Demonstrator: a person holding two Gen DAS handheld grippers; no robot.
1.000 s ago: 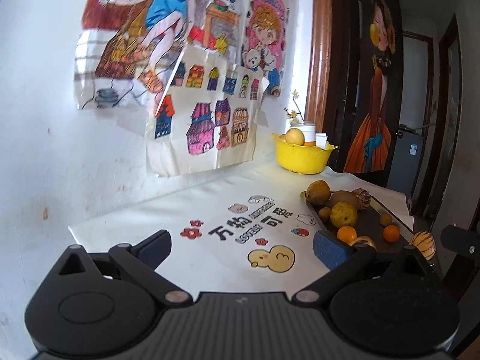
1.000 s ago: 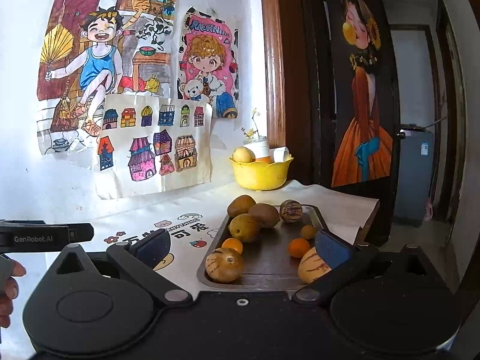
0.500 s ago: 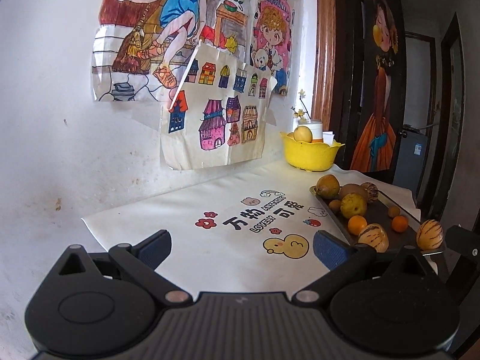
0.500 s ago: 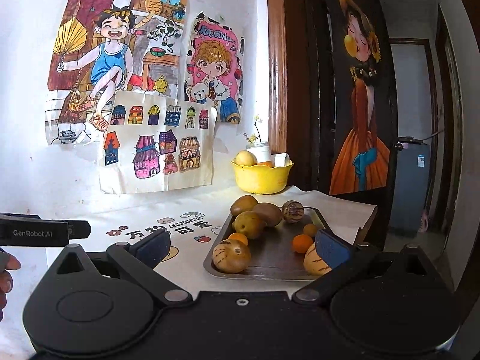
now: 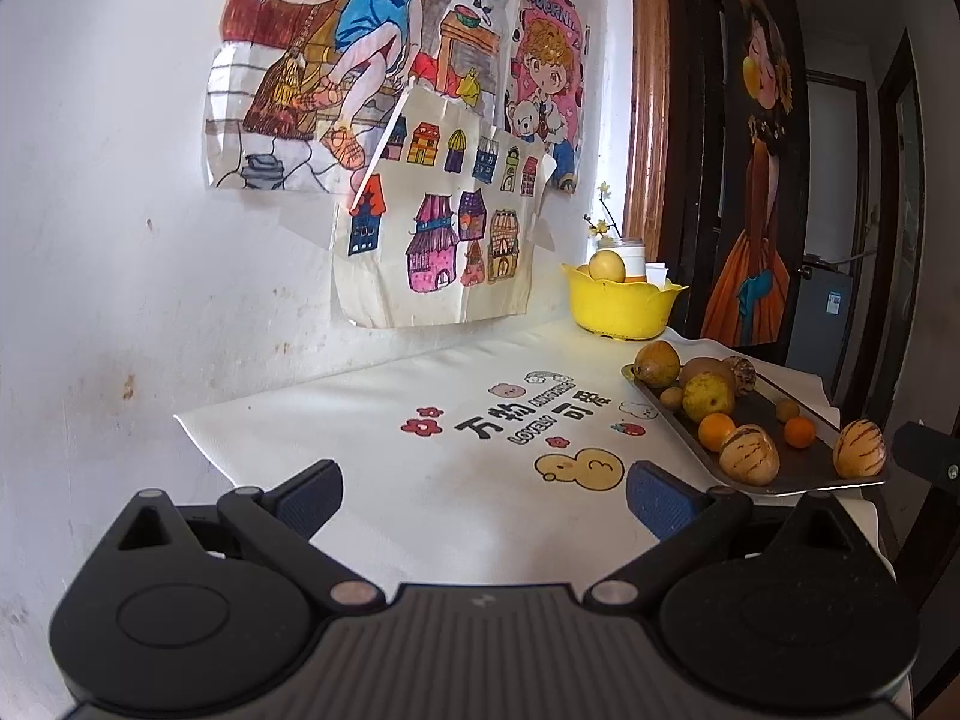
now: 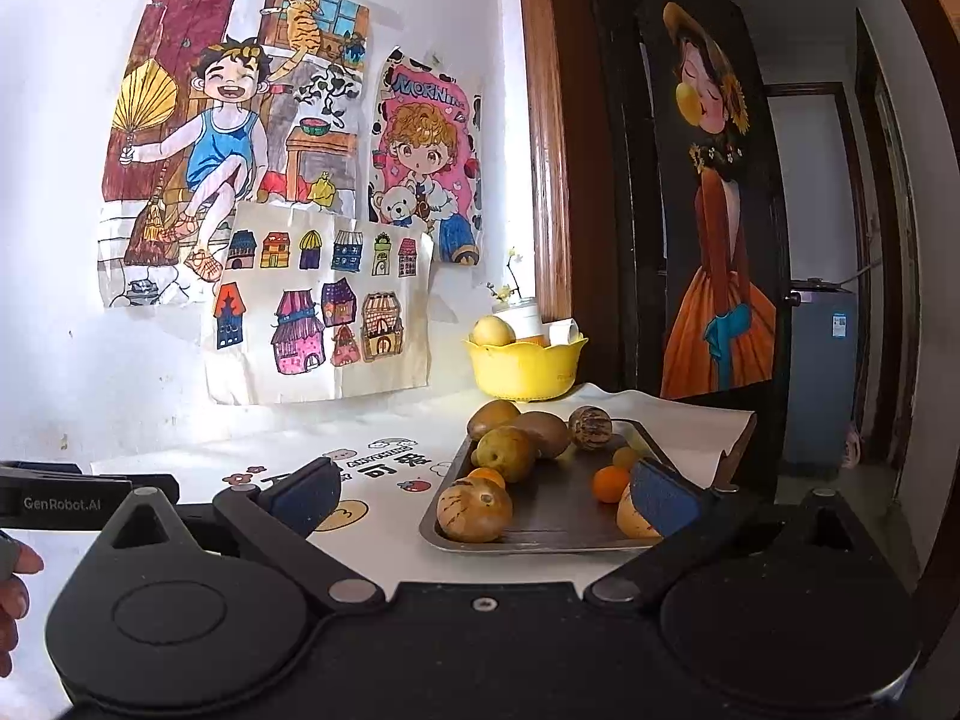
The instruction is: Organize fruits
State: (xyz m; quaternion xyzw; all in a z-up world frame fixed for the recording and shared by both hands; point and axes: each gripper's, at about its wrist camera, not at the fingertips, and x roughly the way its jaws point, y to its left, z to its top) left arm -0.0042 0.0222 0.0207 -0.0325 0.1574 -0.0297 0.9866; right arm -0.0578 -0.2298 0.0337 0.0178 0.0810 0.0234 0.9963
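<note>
Ahead, both tongs (image 5: pixel 483 495) (image 6: pixel 480 489) released, empty; fruit tray (image 6: pixel 543 519) near tablecloth's (image 5: pixel 372 444) right edge.

Left gripper (image 5: pixel 483 492) spread wide (nothing between), fruit tray (image 5: pixel 672 420) right, yellow bowl (image 5: pixel 621 306) behind

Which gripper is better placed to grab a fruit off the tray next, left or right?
Right. The right gripper is open and faces the tray, with a striped fruit between its fingers' line. The left gripper is open over the tablecloth, tray off to its side.
</note>
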